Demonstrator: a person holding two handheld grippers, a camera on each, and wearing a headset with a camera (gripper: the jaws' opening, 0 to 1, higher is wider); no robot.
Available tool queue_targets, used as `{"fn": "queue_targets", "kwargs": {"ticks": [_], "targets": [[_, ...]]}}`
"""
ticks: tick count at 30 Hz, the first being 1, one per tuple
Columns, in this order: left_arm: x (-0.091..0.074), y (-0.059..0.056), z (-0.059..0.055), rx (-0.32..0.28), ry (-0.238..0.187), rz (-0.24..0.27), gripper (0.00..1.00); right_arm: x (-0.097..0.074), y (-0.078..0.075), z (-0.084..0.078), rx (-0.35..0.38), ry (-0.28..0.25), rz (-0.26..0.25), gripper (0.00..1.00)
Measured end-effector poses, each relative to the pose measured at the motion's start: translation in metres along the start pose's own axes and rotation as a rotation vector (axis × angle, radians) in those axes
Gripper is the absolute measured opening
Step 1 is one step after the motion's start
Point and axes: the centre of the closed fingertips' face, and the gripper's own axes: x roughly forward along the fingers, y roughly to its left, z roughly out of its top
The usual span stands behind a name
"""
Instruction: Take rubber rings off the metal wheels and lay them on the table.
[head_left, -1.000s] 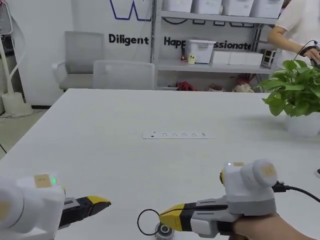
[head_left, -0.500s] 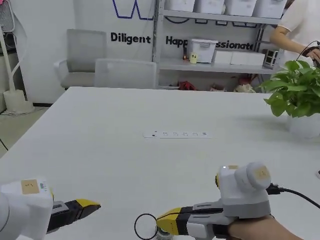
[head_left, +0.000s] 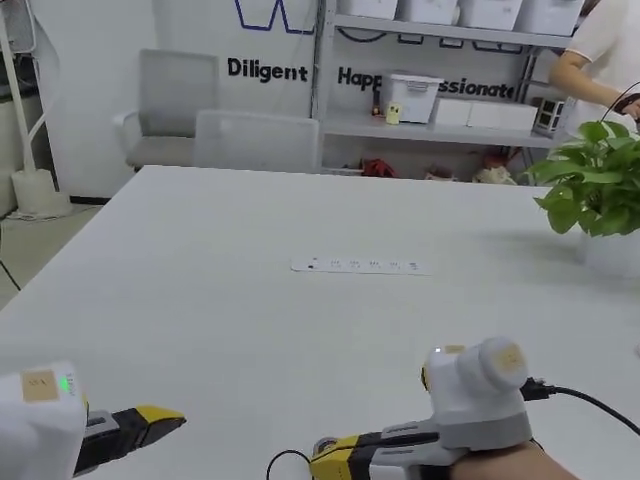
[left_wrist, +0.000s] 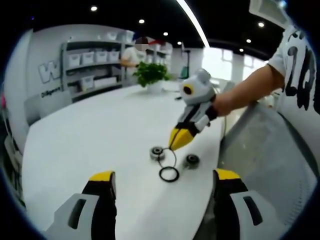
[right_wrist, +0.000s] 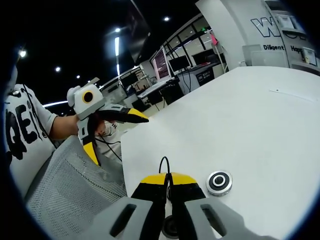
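My right gripper (right_wrist: 168, 179) is shut on a thin black rubber ring (right_wrist: 163, 164), which loops out past its yellow tips. In the left gripper view the held ring (left_wrist: 168, 156) hangs from the right gripper (left_wrist: 180, 139) just above the table. Two metal wheels (left_wrist: 157, 152) (left_wrist: 191, 160) sit on either side of it. A second black ring (left_wrist: 169, 174) lies flat in front of them. One wheel (right_wrist: 219, 182) carries a dark ring. My left gripper (left_wrist: 164, 176) is open and holds nothing, a short way from the wheels. In the head view it (head_left: 160, 418) sits at the lower left.
The white table (head_left: 300, 220) stretches far ahead, with a white power strip (head_left: 360, 266) at its middle. A potted plant (head_left: 595, 190) stands at the right edge. Chairs, shelves with bins and a person stand beyond the table. The near table edge lies close to the wheels.
The head camera has tilted up, so both grippers sit lower in the picture. My left gripper has drawn back a little to the left. The right stays shut on the ring.
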Motion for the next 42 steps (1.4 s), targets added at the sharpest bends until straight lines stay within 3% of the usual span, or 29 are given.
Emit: {"fn": "queue_targets", "kwargs": {"ticks": [21, 42], "targets": [[-0.003, -0.006, -0.002, -0.009, 0.0, 0.001, 0.8, 0.01, -0.012, -0.033, 0.077, 0.114, -0.014, 0.0], [0.0, -0.003, -0.007, -0.027, 0.009, -0.003, 0.8, 0.017, -0.025, -0.045, 0.086, 0.16, -0.062, 0.0]]}}
